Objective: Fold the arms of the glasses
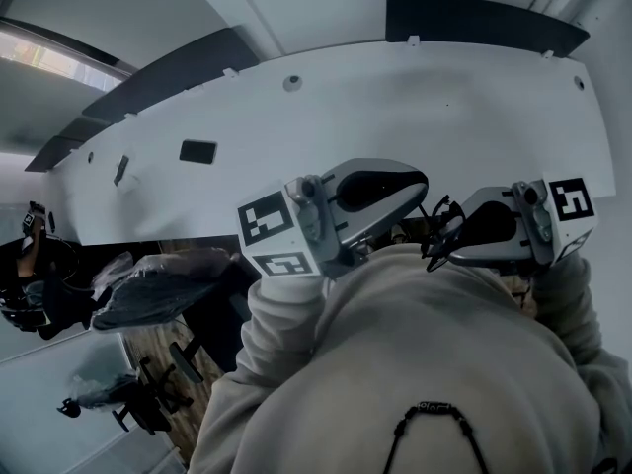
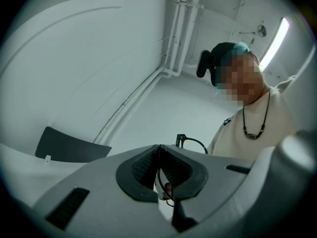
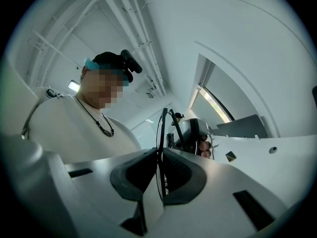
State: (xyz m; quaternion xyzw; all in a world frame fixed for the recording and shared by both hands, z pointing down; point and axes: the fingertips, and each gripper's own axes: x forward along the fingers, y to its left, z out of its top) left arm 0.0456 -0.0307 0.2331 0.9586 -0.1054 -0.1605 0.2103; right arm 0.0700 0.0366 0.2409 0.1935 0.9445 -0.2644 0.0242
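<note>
The thin black-framed glasses (image 1: 438, 227) hang in the air between both grippers, close to the person's chest. My left gripper (image 1: 423, 192) comes in from the left, and its pads are shut on a thin arm of the glasses (image 2: 166, 186). One rim of the glasses (image 2: 194, 142) shows just past its closed tips (image 2: 159, 147). My right gripper (image 1: 460, 223) faces it from the right. Its jaws (image 3: 159, 150) are shut on the frame of the glasses (image 3: 161, 125), which stands edge-on above the pads. The left gripper (image 3: 194, 131) shows beyond that frame.
A long white curved table (image 1: 415, 117) lies ahead, with a small black object (image 1: 197, 151) on its left part. Dark panels (image 1: 484, 18) stand behind it. An office chair under plastic (image 1: 158, 286) and another person (image 1: 30, 275) are at the left. The wearer's cream sweater (image 1: 415, 363) fills the foreground.
</note>
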